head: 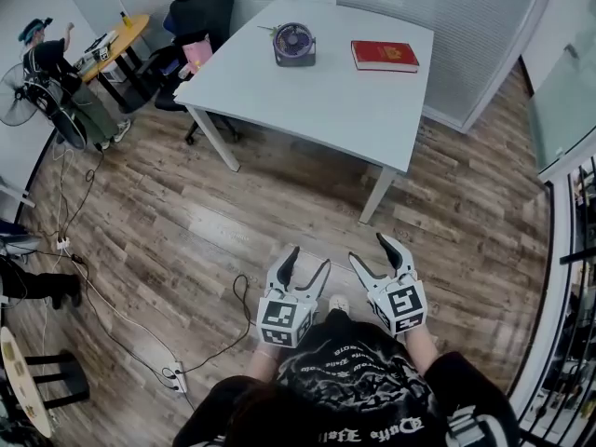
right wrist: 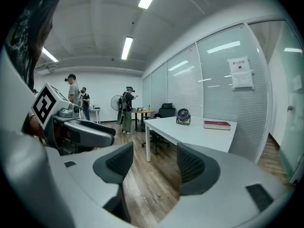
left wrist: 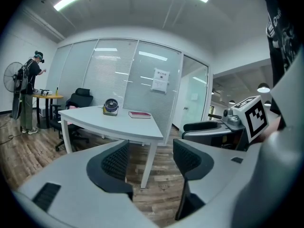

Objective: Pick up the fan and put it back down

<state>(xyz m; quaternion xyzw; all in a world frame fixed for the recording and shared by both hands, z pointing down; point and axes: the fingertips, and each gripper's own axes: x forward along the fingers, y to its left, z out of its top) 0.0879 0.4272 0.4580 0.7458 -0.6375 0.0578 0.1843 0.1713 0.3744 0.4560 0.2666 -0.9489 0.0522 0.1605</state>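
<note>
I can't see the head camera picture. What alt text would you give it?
Seen from above, a person holds the left gripper and right gripper, both open and empty, over a wooden floor. Ahead stands a white table with a small fan and a red book on it, apart from each other.

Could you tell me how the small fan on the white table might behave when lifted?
The fan looks rigid, with a round grille housing, so it probably won't flex. It seems small and is likely light. It stands upright on its base on the table, so a sideways nudge might tip it.
</note>
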